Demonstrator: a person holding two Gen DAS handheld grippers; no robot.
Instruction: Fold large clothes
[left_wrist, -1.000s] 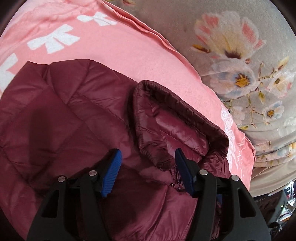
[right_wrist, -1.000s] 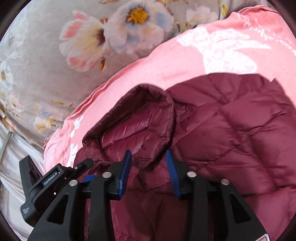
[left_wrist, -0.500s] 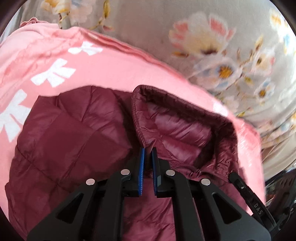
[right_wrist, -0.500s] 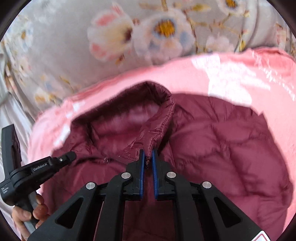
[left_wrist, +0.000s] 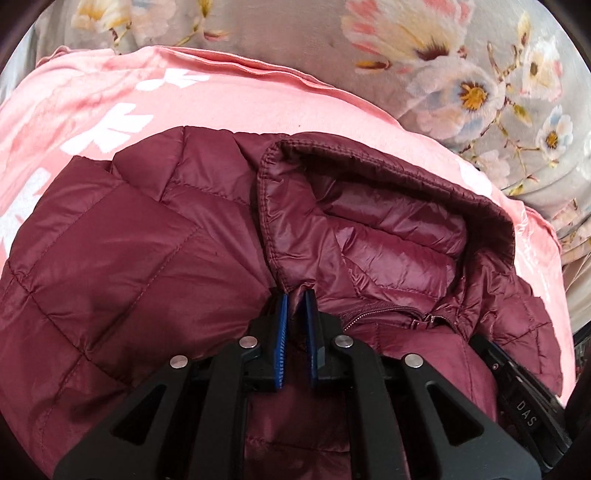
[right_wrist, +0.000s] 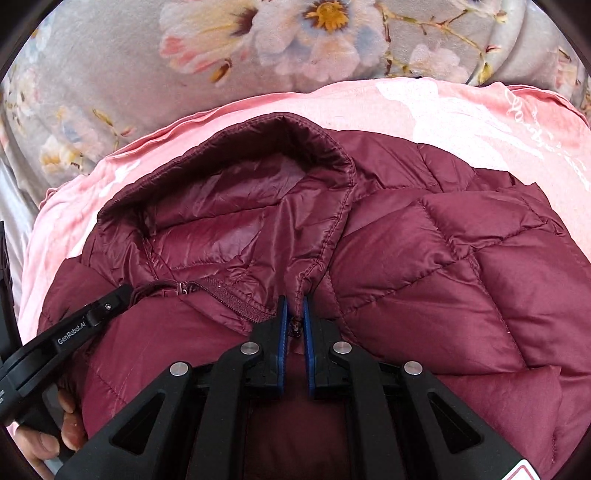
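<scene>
Jacket (left_wrist: 122, 258) is showing maroon with diamond quilting (lining shinier), blanket (left_wrist: 258, 99) is showing pink with white shapes, sheet (right_wrist: 110, 74) is showing grey with pink-and-white flowers, gripper pads (left_wrist: 282, 332) are showing blue

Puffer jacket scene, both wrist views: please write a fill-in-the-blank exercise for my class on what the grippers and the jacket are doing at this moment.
1. The left gripper is shut on the ____ coloured puffer jacket at the base of its collar.
2. The right gripper is ____ on the same jacket.
3. The jacket lies on a ____ blanket with white print.
4. The jacket's zipper is partly ____ below the collar.

Missing words: maroon; shut; pink; open
</scene>
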